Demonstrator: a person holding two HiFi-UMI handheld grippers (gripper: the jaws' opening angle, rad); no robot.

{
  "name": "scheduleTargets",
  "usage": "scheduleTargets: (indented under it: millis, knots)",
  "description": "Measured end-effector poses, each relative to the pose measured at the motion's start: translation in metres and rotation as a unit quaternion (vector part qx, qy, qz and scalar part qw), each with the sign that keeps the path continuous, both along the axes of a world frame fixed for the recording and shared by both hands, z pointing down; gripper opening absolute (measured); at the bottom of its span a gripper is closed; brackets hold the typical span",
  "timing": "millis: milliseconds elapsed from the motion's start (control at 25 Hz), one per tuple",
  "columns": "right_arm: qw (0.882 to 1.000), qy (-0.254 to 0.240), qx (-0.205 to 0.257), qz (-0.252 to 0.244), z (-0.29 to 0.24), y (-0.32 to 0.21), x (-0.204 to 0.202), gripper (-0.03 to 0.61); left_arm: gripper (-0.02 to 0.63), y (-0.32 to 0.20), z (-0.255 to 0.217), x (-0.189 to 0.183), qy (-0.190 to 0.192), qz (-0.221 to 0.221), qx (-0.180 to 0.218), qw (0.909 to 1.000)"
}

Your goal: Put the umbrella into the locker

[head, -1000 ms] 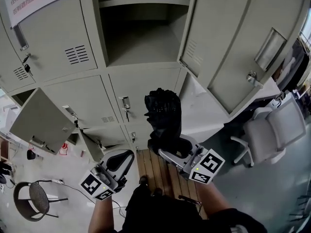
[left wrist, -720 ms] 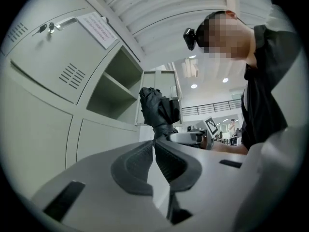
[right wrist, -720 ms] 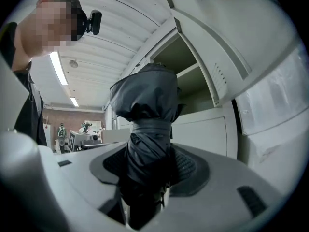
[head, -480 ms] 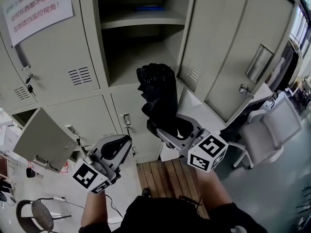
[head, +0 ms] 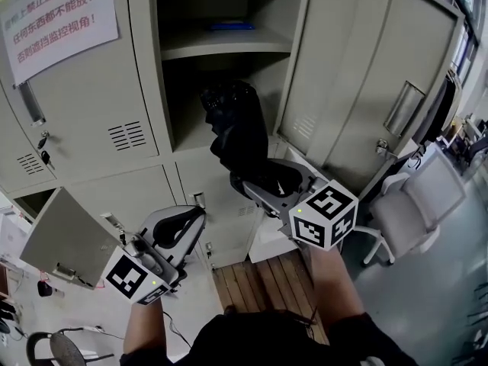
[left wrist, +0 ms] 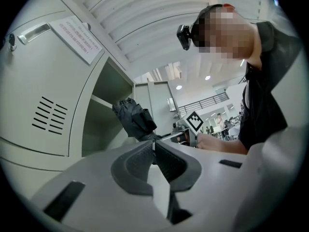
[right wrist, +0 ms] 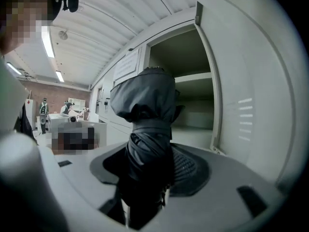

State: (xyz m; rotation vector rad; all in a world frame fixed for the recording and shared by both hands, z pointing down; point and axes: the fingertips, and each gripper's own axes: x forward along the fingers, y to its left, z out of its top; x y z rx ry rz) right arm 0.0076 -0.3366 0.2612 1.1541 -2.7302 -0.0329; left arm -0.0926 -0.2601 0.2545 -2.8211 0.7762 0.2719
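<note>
A folded black umbrella [head: 236,128] stands upright in my right gripper [head: 267,181], whose jaws are shut on its lower end. Its bunched top reaches the mouth of the open locker compartment [head: 221,90], below the inner shelf [head: 229,43]. In the right gripper view the umbrella [right wrist: 147,124] fills the middle, with the open compartment [right wrist: 193,110] just behind it. My left gripper [head: 179,231] hangs lower left, shut and holding nothing. From the left gripper view I see its jaws [left wrist: 154,153] pressed together, and the umbrella [left wrist: 134,121] beyond them.
The compartment's door [head: 366,97] swings wide to the right. A lower-left locker door [head: 65,239] also stands open. A paper notice [head: 57,17] hangs on the upper-left door. A white office chair [head: 415,212] sits at the right, a wooden pallet [head: 259,280] on the floor.
My right gripper has lifted the umbrella up and forward, from in front of the lower lockers to the open compartment's mouth. The left gripper stayed low and shut.
</note>
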Motion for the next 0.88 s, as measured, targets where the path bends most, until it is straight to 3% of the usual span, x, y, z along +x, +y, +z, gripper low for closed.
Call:
scheduleTargets:
  millis: [280, 440, 680, 880]
  knots:
    - [1.0, 0.014, 0.016, 0.015, -0.025, -0.026, -0.007, 0.236, 0.028, -0.01, -0.011, 0.005, -0.005, 0.007, 0.012, 0.9999]
    - [0.998, 0.058, 0.012, 0.016, -0.029, -0.044, -0.016, 0.236, 0.028, -0.01, -0.019, 0.005, -0.014, 0.004, 0.025, 0.9996]
    - [0.997, 0.064, 0.016, 0.027, -0.032, -0.064, -0.019, 0.236, 0.028, -0.018, -0.037, -0.002, -0.017, -0.017, 0.039, 0.9989]
    - [0.996, 0.079, 0.012, 0.038, -0.036, -0.08, -0.017, 0.236, 0.028, -0.034, -0.044, -0.007, -0.025, -0.043, 0.027, 0.9984]
